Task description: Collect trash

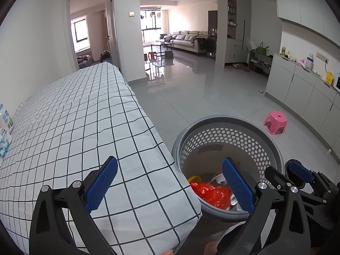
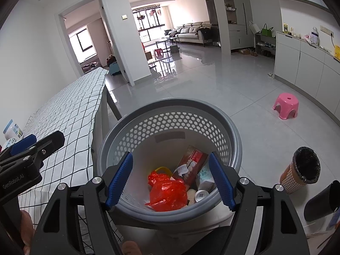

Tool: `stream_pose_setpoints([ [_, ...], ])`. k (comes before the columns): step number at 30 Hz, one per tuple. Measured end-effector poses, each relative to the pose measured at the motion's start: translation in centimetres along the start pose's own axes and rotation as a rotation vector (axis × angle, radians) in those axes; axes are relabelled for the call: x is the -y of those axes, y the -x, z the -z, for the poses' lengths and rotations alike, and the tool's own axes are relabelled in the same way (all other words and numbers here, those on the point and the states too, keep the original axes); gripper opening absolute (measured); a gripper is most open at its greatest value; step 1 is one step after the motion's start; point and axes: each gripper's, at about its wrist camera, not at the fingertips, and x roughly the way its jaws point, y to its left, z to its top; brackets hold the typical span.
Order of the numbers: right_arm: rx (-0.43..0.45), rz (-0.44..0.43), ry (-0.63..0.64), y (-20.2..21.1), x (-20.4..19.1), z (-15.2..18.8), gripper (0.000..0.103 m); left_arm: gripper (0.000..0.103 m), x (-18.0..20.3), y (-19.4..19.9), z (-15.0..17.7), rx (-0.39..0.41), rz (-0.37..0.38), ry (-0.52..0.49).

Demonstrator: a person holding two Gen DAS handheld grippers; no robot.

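A checked cloth covers the surface [image 1: 80,114] in an open room with grey floor tiles and a pink stool [image 2: 285,105]. The grey basket [image 2: 214,114] off the surface's near corner holds a red bag [image 2: 167,191] and cartons. Left tongs [image 1: 170,182] and right tongs [image 2: 171,180] gape wide, empty.

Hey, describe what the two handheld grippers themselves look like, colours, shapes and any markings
Both the left gripper and the right gripper are matte black plastic, with angular arms joined by round silver bolts. Each finger carries a blue, finely textured pad. In the right wrist view, the left gripper's body reads "GenRobot.AI" in grey letters. No cables are visible.
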Motion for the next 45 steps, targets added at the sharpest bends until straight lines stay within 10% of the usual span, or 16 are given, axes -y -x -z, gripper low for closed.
stream_pose_setpoints([
  [45, -0.003, -0.006, 0.0, -0.39, -0.25, 0.18, 0.071, 0.097, 0.03, -0.42, 0.1, -0.03, 0.017, 0.016],
])
